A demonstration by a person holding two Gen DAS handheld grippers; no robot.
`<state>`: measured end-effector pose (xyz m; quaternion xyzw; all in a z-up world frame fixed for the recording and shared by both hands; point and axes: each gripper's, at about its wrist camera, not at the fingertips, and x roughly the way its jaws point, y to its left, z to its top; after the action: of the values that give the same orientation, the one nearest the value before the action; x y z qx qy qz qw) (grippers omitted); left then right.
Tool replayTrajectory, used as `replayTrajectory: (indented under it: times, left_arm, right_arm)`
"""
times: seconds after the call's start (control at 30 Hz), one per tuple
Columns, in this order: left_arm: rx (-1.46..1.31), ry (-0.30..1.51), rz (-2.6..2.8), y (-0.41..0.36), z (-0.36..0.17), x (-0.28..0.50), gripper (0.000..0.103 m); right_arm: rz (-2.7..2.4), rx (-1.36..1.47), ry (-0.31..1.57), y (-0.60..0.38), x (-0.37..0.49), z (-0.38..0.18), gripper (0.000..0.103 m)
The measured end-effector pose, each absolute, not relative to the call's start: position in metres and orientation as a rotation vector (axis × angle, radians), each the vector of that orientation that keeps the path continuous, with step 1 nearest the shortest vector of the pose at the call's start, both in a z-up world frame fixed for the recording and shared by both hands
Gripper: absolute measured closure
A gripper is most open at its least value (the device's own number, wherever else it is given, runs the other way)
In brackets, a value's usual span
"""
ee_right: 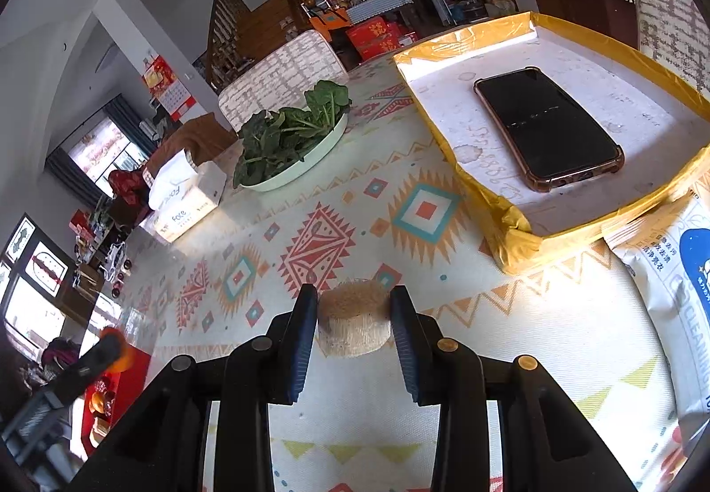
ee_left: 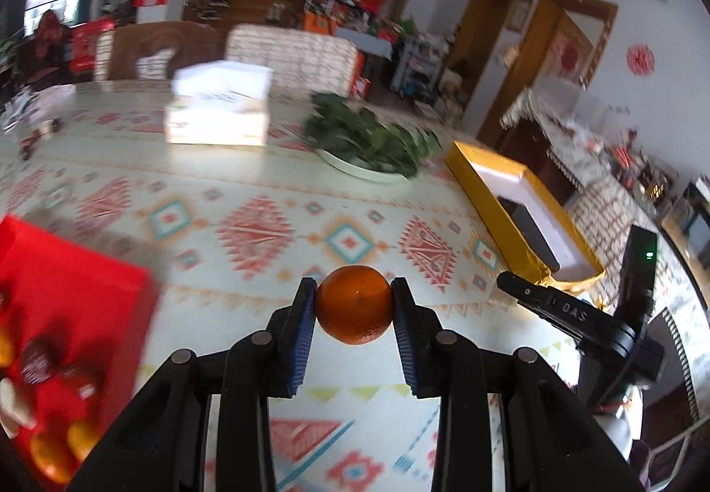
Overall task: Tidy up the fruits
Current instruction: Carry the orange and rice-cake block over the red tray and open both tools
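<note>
My left gripper is shut on an orange tangerine and holds it above the patterned tablecloth. A red box with several fruits in it lies at the left; it also shows in the right wrist view. My right gripper is shut on a tan, fuzzy cut fruit piece, held above the cloth. The right gripper appears in the left wrist view, at the right. The left gripper with the tangerine shows in the right wrist view, at the lower left.
A yellow-edged tray holds a black phone. A white plate of leafy greens and a tissue box stand farther back. A wipes pack lies at the right. Chairs stand behind the table.
</note>
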<state>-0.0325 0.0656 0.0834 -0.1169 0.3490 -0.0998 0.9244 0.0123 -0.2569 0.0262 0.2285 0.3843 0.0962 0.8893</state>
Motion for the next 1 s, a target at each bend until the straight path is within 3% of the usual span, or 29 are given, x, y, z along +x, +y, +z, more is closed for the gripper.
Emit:
replayTrajectory:
  times: [0.4, 0.7, 1.0]
  left_arm:
    - [-0.429, 0.620, -0.051, 0.185, 0.090, -0.104, 0.070]
    - [-0.533, 0.565, 0.107, 0.269, 0.084, -0.150, 0.070]
    - [-0.528, 0.558, 0.192, 0.304, 0.067, -0.168, 0.070]
  right_arm:
    - [0.326, 0.397, 0.784, -0.202, -0.015, 0.070, 0.066]
    - [0.564, 0.311, 0.810, -0.096, -0.045, 0.091, 0.066]
    - [0.791, 0.262, 0.898, 0.012, -0.064, 0.089, 0.066]
